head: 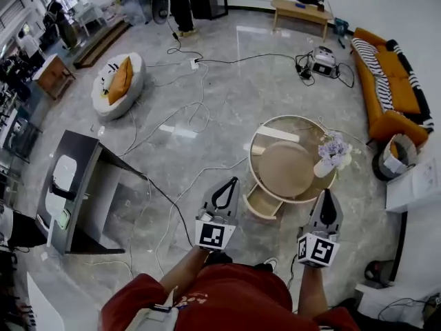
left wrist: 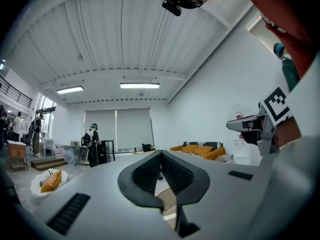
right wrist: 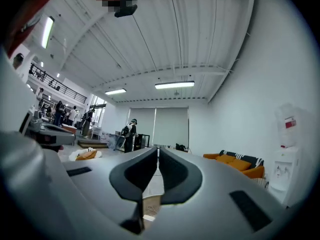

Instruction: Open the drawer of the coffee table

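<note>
Left hand-held gripper (head: 233,182), right hand-held gripper (head: 328,193) shut; vase (head: 324,165) on coffee table (head: 286,169).

The coffee table (head: 284,171) is light brown with a cream rim. Its drawer (head: 262,203) is pale wood. The flowers (head: 334,147) at the table's right edge are pale purple. The sofa (head: 398,83) is orange (its blanket (head: 368,57) has black-and-white stripes). The floor (head: 227,67) is shiny grey.

coffee table (head: 286,169): round, beige, upright on floor | drawer (head: 262,203): light wood, pulled open
</note>
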The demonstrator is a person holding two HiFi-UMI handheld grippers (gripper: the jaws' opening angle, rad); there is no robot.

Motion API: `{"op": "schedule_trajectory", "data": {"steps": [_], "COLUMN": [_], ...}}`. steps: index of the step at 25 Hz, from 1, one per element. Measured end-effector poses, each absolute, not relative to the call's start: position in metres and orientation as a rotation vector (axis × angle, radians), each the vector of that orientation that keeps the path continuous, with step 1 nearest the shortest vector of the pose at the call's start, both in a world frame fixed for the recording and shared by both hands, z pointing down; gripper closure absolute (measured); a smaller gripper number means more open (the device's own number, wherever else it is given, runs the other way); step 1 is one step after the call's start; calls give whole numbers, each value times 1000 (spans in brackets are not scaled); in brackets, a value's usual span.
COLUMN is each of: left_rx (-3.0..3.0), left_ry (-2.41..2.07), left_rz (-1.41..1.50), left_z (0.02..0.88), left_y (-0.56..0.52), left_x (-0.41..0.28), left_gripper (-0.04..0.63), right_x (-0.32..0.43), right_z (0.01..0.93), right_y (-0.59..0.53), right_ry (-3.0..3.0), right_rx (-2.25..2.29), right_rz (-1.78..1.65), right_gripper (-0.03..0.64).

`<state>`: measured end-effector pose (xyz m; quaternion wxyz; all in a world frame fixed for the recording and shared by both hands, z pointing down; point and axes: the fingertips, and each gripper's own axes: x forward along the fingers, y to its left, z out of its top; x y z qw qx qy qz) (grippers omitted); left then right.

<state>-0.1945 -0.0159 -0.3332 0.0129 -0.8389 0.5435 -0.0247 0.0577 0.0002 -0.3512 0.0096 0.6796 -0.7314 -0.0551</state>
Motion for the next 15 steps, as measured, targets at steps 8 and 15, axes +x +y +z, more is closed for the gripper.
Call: {"op": "schedule_trajectory", "data": {"steps": [8, 15], "left_rx": [-2494, -2494], "left_ry": [1701, 1713], "left_rz": [-68, -82], "left_z": [-379, -382], "left_y": [-12, -5], "left_x": [-214, -217], "left_gripper": [580, 580], "right_x": [54, 67], "right_z": [-393, -392], "right_y": [4, 9], "right_ry": [-2311, -2304], "right_rx": [2103, 2125], "right_rz": [-282, -212], "right_gripper": [592, 592]}}
